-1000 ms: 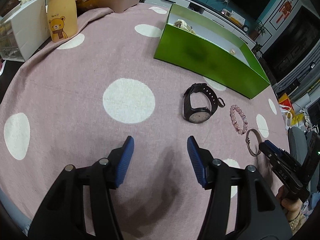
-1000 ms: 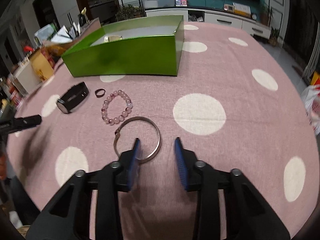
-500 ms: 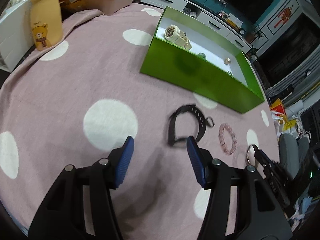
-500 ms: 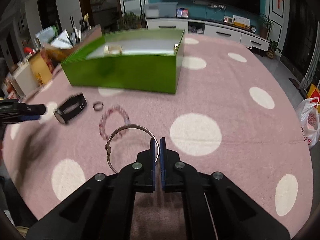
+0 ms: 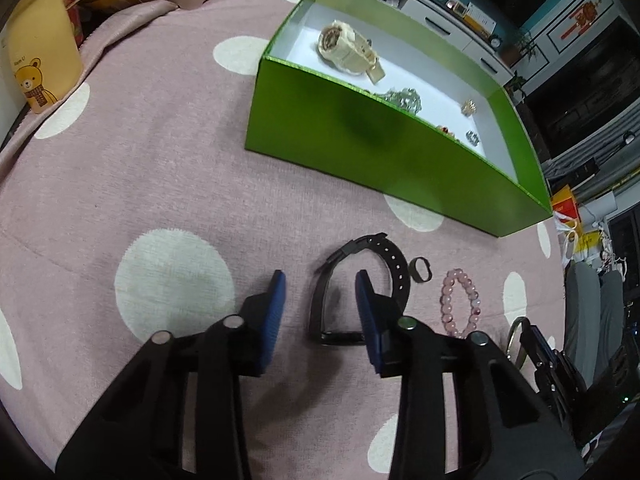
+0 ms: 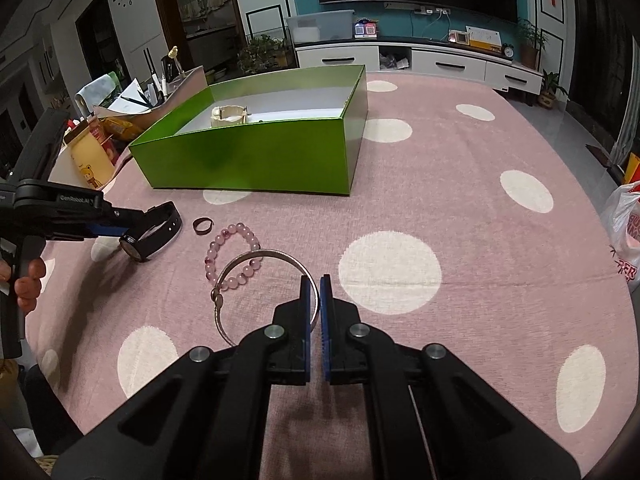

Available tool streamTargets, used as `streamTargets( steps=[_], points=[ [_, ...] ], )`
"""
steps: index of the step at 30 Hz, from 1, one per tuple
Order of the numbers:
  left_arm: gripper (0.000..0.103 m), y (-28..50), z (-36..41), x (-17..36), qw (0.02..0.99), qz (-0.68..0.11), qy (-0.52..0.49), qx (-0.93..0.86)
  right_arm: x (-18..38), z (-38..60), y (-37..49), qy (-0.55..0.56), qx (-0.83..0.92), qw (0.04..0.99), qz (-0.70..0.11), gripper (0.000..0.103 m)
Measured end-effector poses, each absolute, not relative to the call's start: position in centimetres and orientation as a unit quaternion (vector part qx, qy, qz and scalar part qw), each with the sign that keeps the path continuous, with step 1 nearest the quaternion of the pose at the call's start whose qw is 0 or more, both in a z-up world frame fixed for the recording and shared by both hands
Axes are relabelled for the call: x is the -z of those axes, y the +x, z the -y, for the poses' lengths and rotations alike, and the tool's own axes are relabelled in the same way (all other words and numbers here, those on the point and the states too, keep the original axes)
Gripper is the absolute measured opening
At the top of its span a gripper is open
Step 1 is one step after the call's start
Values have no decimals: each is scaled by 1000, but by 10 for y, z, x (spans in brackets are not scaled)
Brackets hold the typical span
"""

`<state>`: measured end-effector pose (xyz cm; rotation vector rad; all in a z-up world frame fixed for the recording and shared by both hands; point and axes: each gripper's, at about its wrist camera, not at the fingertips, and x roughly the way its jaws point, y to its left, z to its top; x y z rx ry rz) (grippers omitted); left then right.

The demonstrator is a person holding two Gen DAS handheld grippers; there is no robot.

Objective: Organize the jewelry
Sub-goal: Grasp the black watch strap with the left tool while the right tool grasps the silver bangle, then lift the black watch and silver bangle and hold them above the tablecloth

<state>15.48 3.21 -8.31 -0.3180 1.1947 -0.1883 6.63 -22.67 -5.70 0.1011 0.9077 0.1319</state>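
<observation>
A: So in the left wrist view, the left gripper (image 5: 320, 292) jaws have just been closing around the black watch (image 5: 360, 288), lower centre, pads not pressing yet. Bare cloth left.

B: Right wrist view: right gripper (image 6: 315, 300) pinches the silver bangle (image 6: 256, 276). Green box (image 6: 256, 160) upper left; its small trinkets only show from the left view.

Dim indoor light, fisheye-warped edges

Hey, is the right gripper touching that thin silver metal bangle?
Touching. The right wrist view shows the right gripper closed on the thin silver metal bangle, its rim pinched between the blue fingers.
</observation>
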Motion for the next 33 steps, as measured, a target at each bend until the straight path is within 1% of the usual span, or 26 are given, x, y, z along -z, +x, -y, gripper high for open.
streamTargets(
  steps=[3,5,6,9,15,23,33],
  points=[
    [27,156,-28,87,807,-567,-138,86,57,227,66,52,-64,896,-437,4],
    [19,156,-26,87,808,-568,-131,86,57,228,66,53,-64,896,-436,4],
    [12,156,-25,87,807,-569,-129,86,57,228,66,53,-64,896,-436,4],
    [6,154,-23,89,809,-570,-118,85,57,228,66,55,-64,896,-435,4],
    [5,143,-26,83,820,-554,-116,88,55,228,64,57,-63,896,-435,4],
    [5,123,-33,58,840,-525,-110,87,50,225,60,55,-64,898,-431,4],
    [5,98,-40,46,848,-512,-103,85,39,223,53,50,-63,903,-421,4]
  ],
)
